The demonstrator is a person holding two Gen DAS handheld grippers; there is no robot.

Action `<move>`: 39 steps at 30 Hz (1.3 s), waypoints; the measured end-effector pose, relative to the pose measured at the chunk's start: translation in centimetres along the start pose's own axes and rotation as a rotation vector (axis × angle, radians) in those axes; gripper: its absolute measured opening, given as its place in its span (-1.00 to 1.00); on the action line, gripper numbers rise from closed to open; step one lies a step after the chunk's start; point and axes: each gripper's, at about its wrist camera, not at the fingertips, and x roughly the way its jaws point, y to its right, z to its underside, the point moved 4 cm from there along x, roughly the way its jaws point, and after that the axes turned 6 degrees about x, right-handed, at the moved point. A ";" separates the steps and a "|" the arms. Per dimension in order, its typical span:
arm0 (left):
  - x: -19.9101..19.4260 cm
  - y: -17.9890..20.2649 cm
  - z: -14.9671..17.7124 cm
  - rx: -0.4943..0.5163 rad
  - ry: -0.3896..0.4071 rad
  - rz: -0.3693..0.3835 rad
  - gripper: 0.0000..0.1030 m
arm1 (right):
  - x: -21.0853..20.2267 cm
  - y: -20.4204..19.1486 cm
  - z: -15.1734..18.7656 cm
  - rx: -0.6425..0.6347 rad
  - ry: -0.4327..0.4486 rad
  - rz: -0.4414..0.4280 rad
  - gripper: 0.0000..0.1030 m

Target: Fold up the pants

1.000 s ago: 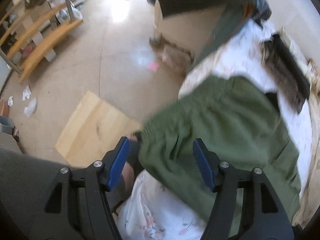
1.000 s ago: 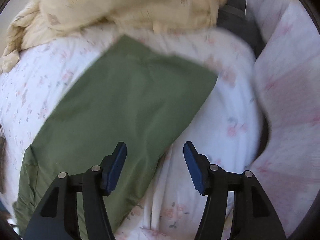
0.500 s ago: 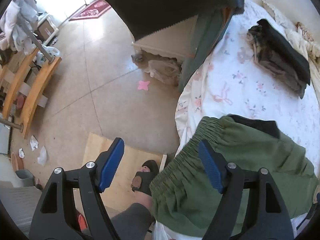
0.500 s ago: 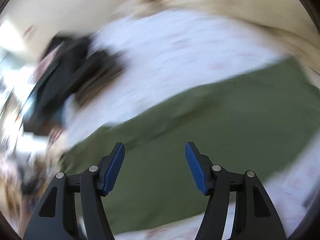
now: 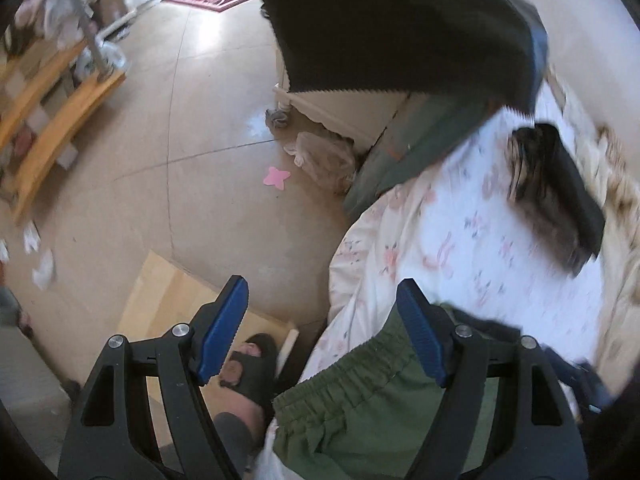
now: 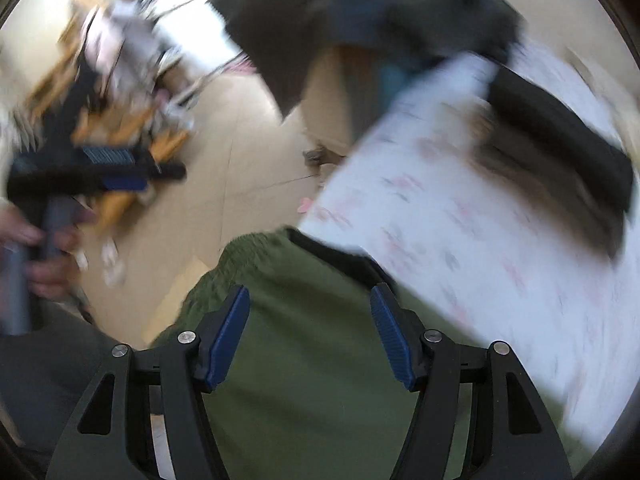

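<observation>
The green pants [image 5: 360, 412] lie on the floral bedsheet [image 5: 460, 240] at the bed's edge, elastic waistband toward the floor side. My left gripper [image 5: 324, 332] is open and empty, just off the bed edge beside the waistband. In the right wrist view the pants [image 6: 312, 352] fill the lower middle. My right gripper [image 6: 310, 336] is open and empty, hovering above them near the waistband. The left gripper [image 6: 100, 168] also shows there, held in a hand at the left, blurred.
A folded dark garment [image 5: 560, 200] lies on the sheet farther back. A dark cloth [image 5: 400, 28] hangs over furniture beside the bed. The person's sandalled foot [image 5: 248, 364] stands on a wooden board [image 5: 168, 304]. Wooden racks [image 5: 48, 112] stand at the left.
Both grippers have swung toward the waistband end of the pants. The right wrist view has turned from the pant legs to the bed edge and floor. Both jaws stay open.
</observation>
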 end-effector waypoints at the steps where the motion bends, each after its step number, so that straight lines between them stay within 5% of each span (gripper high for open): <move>1: 0.0 -0.4 -0.1 -0.012 -0.003 0.011 0.43 | 2.2 -0.6 -0.7 -0.072 -0.030 0.054 0.31; 3: 0.0 -0.9 -0.1 -0.024 -0.014 0.027 0.43 | 4.8 -0.6 -1.2 -0.123 -0.065 0.114 0.31; 7: 0.0 -1.4 -0.1 -0.034 -0.032 0.073 0.43 | 3.5 0.0 -0.9 -0.100 -0.015 0.004 0.30; 10: 0.1 -1.5 -0.6 -0.060 -0.040 0.097 0.43 | 4.0 -0.1 -2.3 -0.114 0.001 0.057 0.32; 18: 0.1 -1.1 -0.7 -0.059 -0.041 0.115 0.43 | 11.9 -2.3 -3.8 -0.123 -0.277 -0.113 0.33; 19: 0.0 -1.3 -0.7 -0.067 -0.041 0.111 0.43 | 12.2 -2.5 -3.7 -0.148 -0.270 -0.087 0.00; 20: 0.0 -1.4 -0.7 -0.075 -0.040 0.108 0.43 | 12.1 -2.6 -3.4 -0.178 -0.248 -0.050 -0.78; 22: 0.0 -1.6 -0.7 -0.086 -0.043 0.112 0.43 | 10.5 -3.0 -2.8 -0.191 -0.206 -0.034 -0.86; 27: 0.0 -1.4 -0.8 -0.088 -0.032 0.104 0.43 | 2.9 -5.8 0.6 -0.245 -0.063 -0.151 -0.91; 34: 0.7 0.5 -0.3 -0.034 -0.061 0.108 0.43 | -2.6 -10.0 9.1 -0.321 -0.082 -0.225 -0.91; 39: 2.4 3.0 1.1 0.076 -0.135 0.113 0.43 | -4.8 -9.7 9.6 -0.267 -0.046 -0.262 -0.91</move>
